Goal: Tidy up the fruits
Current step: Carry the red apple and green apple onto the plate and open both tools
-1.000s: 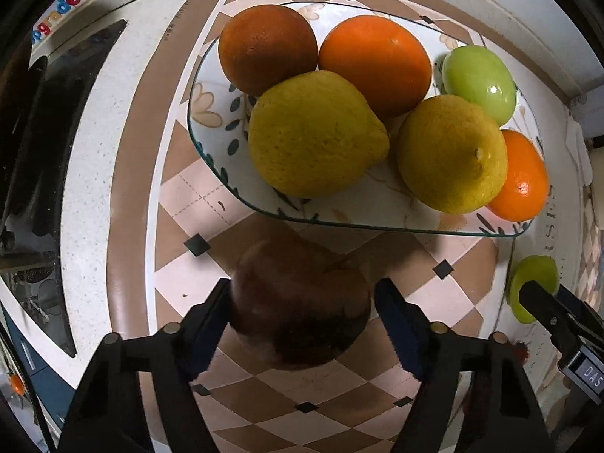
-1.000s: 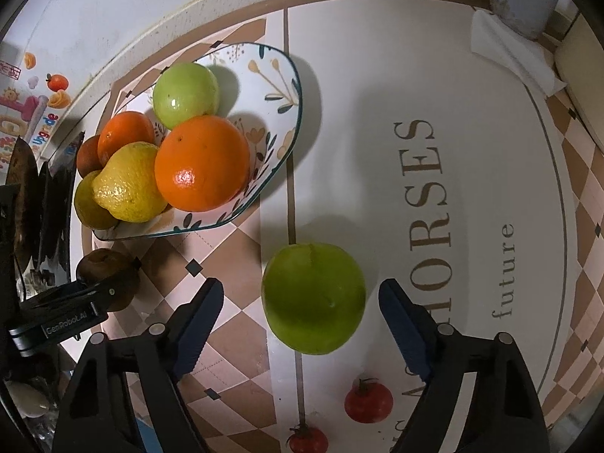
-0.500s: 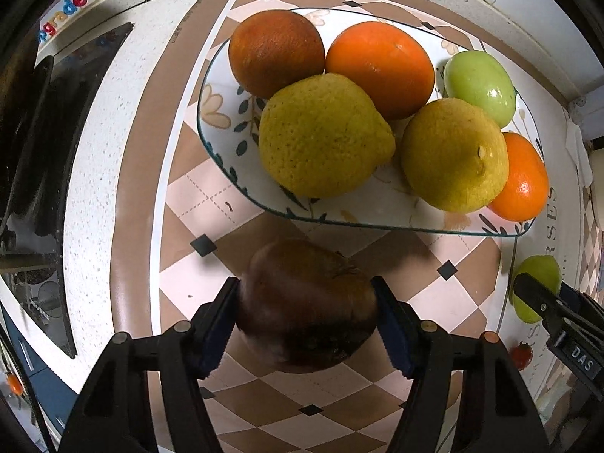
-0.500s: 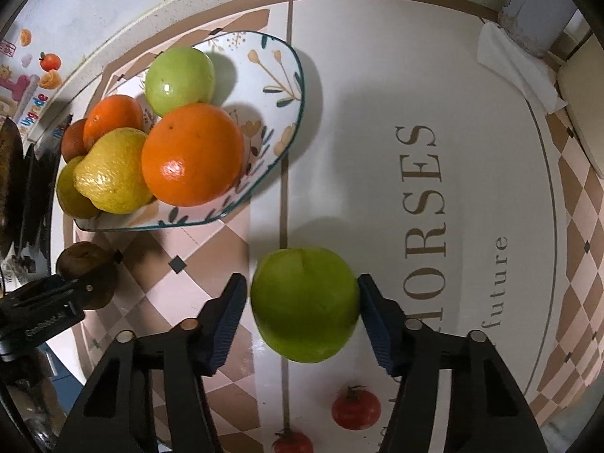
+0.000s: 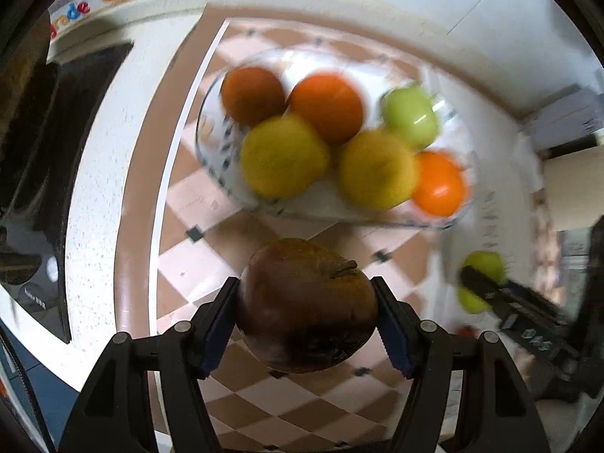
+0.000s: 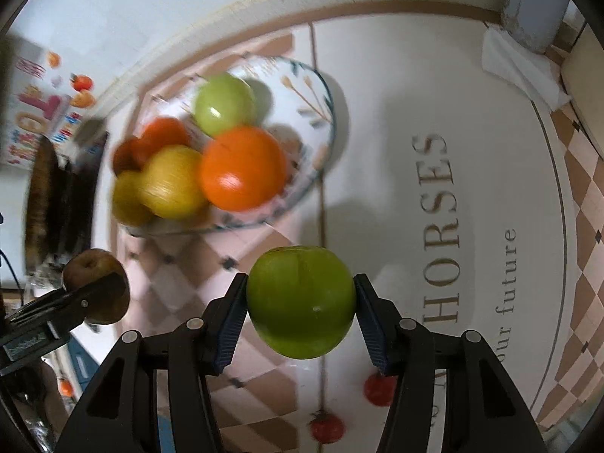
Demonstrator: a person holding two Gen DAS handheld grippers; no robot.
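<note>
My left gripper point(image 5: 306, 302) is shut on a dark brown apple point(image 5: 305, 305) and holds it above the checked mat, in front of the bowl. My right gripper point(image 6: 300, 305) is shut on a green apple point(image 6: 300, 302), also lifted off the mat. The patterned bowl point(image 5: 211, 151) holds oranges point(image 5: 326, 107), yellow lemons point(image 5: 283, 154) and a small green apple point(image 5: 409, 115). In the right wrist view the bowl point(image 6: 321, 113) lies ahead to the left, and the left gripper with the brown apple point(image 6: 94, 287) is at the far left. The green apple also shows in the left wrist view point(image 5: 483, 264).
A black stovetop point(image 5: 49, 173) lies left of the mat on the white counter. A folded white cloth point(image 6: 521, 71) lies at the far right by the wall. The mat point(image 6: 453, 188) carries printed letters and printed tomatoes point(image 6: 328, 428).
Both grippers closed on their fruits, the left on the brown apple, the right on the green apple, and lifted them off the mat. The views are now blurred with motion.
</note>
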